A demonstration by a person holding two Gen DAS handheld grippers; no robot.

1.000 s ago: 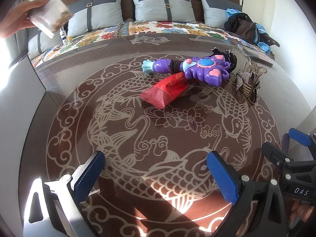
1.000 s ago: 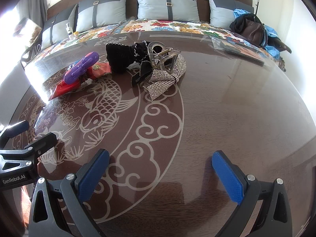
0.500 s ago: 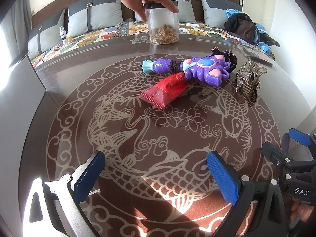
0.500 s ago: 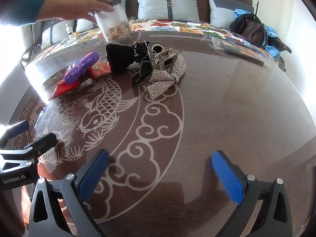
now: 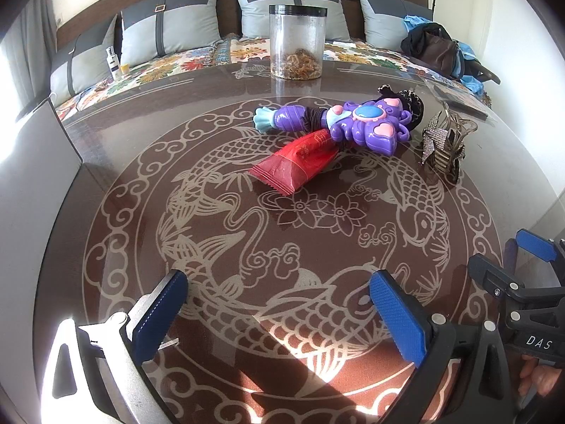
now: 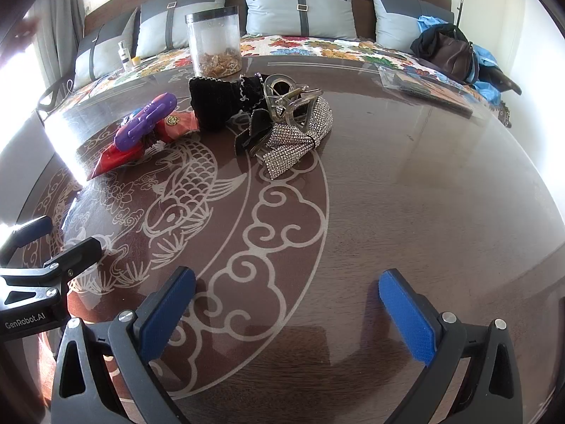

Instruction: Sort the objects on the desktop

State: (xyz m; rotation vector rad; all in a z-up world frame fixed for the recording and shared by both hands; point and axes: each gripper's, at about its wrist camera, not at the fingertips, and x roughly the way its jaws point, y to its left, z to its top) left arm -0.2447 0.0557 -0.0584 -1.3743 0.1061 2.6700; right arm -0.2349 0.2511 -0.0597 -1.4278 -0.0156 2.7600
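Left claw [image 5: 275,312] and right claw [image 6: 286,309], both spread wide and empty, low over the counter [image 5: 219,233]. Red snack packet [image 5: 296,157] lies ahead of the left claw (nearer one), long axis diagonal, its far end under the purple toy [image 5: 339,125].

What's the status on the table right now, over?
Left gripper open, empty. Right gripper open, empty. Purple toy lies across red packet; jar upright behind. Nothing blocks the approach.
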